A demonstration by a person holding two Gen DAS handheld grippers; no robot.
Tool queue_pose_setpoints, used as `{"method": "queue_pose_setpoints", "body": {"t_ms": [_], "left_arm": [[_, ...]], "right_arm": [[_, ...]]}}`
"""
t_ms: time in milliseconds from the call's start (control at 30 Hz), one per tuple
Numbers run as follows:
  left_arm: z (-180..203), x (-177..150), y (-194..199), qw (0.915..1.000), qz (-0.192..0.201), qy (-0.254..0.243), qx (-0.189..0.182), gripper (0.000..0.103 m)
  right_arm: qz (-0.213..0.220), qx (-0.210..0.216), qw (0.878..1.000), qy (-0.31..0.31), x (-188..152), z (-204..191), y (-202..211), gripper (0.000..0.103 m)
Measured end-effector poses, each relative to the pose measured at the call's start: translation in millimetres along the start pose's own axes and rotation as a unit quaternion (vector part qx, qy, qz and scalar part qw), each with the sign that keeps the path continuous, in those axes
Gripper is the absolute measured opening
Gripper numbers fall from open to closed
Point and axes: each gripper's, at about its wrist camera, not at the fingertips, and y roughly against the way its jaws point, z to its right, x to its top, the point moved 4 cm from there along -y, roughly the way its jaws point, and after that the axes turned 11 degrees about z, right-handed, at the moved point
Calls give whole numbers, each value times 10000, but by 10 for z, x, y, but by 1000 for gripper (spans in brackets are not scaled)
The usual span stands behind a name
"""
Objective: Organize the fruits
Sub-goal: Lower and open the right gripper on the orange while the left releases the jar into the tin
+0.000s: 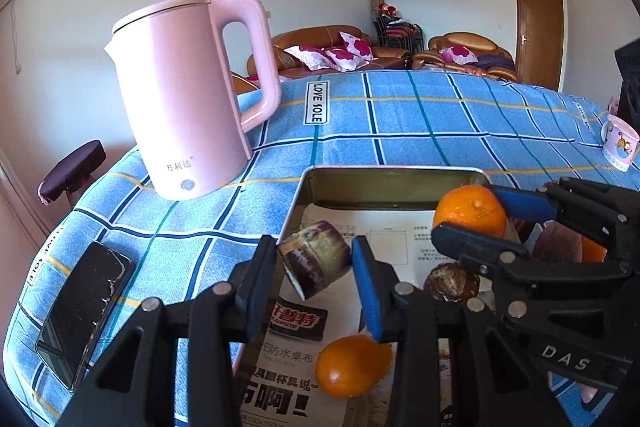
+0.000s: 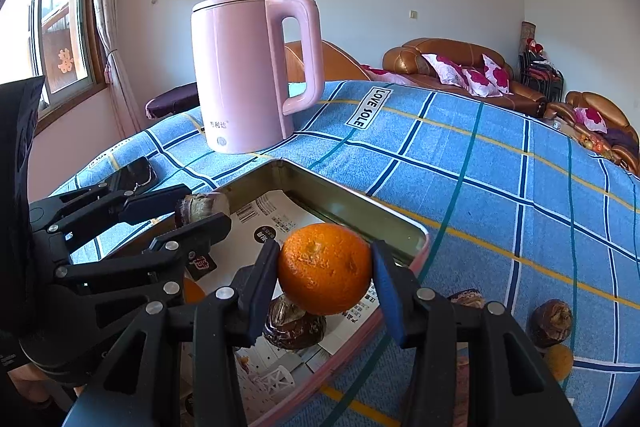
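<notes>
A shallow metal tray [image 1: 388, 183] lined with printed paper lies on the blue checked cloth; it also shows in the right wrist view [image 2: 348, 205]. My left gripper [image 1: 316, 263] is shut on a brown-purple fruit [image 1: 316, 261] above the tray's left side, also seen in the right wrist view [image 2: 202, 207]. My right gripper [image 2: 326, 269] is shut on an orange [image 2: 325, 268] above the tray, also seen in the left wrist view [image 1: 470, 211]. Another orange [image 1: 352, 367] and a dark brown fruit [image 1: 452, 283] lie in the tray. More fruits [image 2: 550, 323] lie on the cloth right of the tray.
A pink kettle [image 1: 188, 95] stands behind the tray to the left. A black phone [image 1: 84, 311] lies at the left table edge. A patterned mug [image 1: 620, 145] stands far right. Sofas [image 1: 332, 51] stand beyond the table.
</notes>
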Motion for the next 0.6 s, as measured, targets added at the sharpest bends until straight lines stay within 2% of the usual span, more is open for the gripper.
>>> {"method": "queue_pose_setpoints", "body": {"t_ms": [433, 500, 567, 600], "left_arm": [[-5, 1, 36, 10000, 34, 26, 31, 43], [-22, 2, 96, 9999, 97, 80, 87, 51], [-18, 9, 164, 9997, 189, 134, 32, 67], [-7, 13, 217, 9995, 253, 161, -29, 71]], "right_arm": [[-39, 41, 10000, -7, -13, 0, -14, 50], [34, -48, 10000, 18, -9, 6, 26, 55], [106, -66, 9999, -51, 1, 46, 95, 59], [145, -48, 9998, -110, 8, 79, 147, 60]]}}
